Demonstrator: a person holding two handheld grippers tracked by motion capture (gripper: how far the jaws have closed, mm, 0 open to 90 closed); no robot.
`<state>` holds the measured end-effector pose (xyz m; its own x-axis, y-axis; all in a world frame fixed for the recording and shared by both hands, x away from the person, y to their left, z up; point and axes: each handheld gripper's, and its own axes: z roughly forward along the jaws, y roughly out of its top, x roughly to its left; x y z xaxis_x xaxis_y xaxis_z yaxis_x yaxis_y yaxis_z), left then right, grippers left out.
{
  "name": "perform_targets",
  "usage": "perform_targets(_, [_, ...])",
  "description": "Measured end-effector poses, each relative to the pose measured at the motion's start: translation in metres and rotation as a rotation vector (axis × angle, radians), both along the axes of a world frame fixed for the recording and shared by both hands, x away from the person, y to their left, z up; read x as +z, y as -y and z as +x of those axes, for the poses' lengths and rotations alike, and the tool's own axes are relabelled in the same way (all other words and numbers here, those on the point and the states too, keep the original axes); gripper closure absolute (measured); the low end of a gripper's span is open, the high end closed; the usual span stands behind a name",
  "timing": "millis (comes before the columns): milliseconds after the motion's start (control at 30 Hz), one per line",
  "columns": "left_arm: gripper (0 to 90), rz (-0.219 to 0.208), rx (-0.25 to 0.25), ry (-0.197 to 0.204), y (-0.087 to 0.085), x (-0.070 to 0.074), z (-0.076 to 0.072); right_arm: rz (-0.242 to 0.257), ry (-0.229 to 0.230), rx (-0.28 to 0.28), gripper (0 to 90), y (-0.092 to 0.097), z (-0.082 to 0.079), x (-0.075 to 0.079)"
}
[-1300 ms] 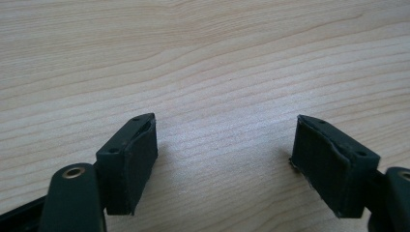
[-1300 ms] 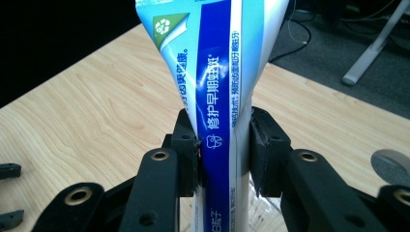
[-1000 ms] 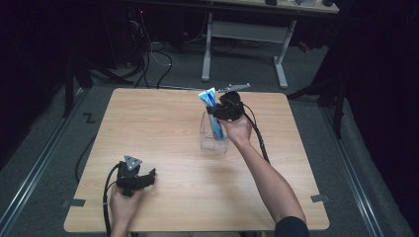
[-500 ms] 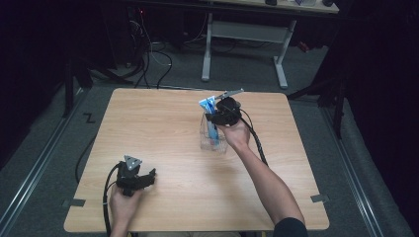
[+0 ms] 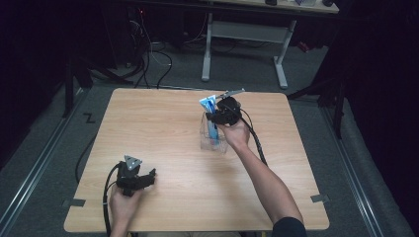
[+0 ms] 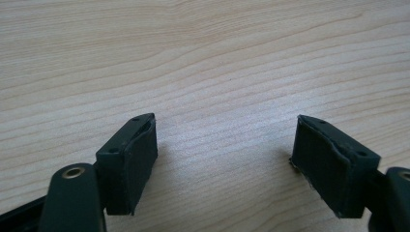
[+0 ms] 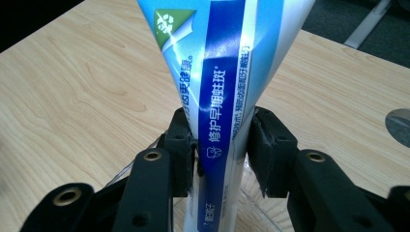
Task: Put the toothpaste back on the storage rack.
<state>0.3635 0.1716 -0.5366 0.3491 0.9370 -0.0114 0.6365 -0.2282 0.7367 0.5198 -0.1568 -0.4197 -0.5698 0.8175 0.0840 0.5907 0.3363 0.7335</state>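
Barely shifted since a second ago: right tool [image 5: 221,114] held at the same spot over the clear plastic cup [image 5: 213,138], its jaws having just been opening around the blue-and-white toothpaste tube [image 5: 211,118]. Unmoved meanwhile: left tool [image 5: 140,178], low and well to the near-left of the cup.

Seen in the right gripper view: right tool [image 7: 221,154] with black padded jaws flanking the tube [image 7: 222,96], one pad close against the tube's edge, the other standing a sliver off; jaws slackened, whether any pad is pressing hard to tell. Tube standing upright inside the cup [image 7: 251,198], narrow part down in it, flat crimped end fanning wide above the rim. Glossy surface: light blue field, a dark blue band running lengthwise with white Chinese characters and a small tooth mark, a green square with a white emblem near the wide end. Cup transparent, thin-walled, resting on the pale wood-grain tabletop [image 5: 163,123], toward the far side and right of centre.

Seen in the left gripper view: left tool [image 6: 225,159] spread wide, released, nothing between the pads, bare wood beneath.
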Motion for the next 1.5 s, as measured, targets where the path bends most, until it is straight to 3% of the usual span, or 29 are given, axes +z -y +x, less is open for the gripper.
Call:
perform_targets(367, [24.5, 0.000, 0.000, 0.000, 0.000, 0.000, 0.000, -0.014, -0.006, -0.001, 55.2, -0.004, 0.000, -0.002])
perform_targets(600, [24.5, -0.002, 0.001, 0.001, 0.000, 0.000, 0.000, 0.014, 0.007, -0.003, 50.4, 0.004, -0.003, 0.003])
perform_targets(1133, [24.5, -0.002, 0.000, 0.001, 0.000, 0.000, 0.000, -0.001, 0.067, -0.003, 49.1, 0.020, -0.019, 0.017])
perform_targets(1500, [24.6, -0.001, 0.000, 0.001, 0.000, 0.000, 0.000, 0.006, 0.082, -0.018, 49.3, 0.031, -0.027, 0.020])
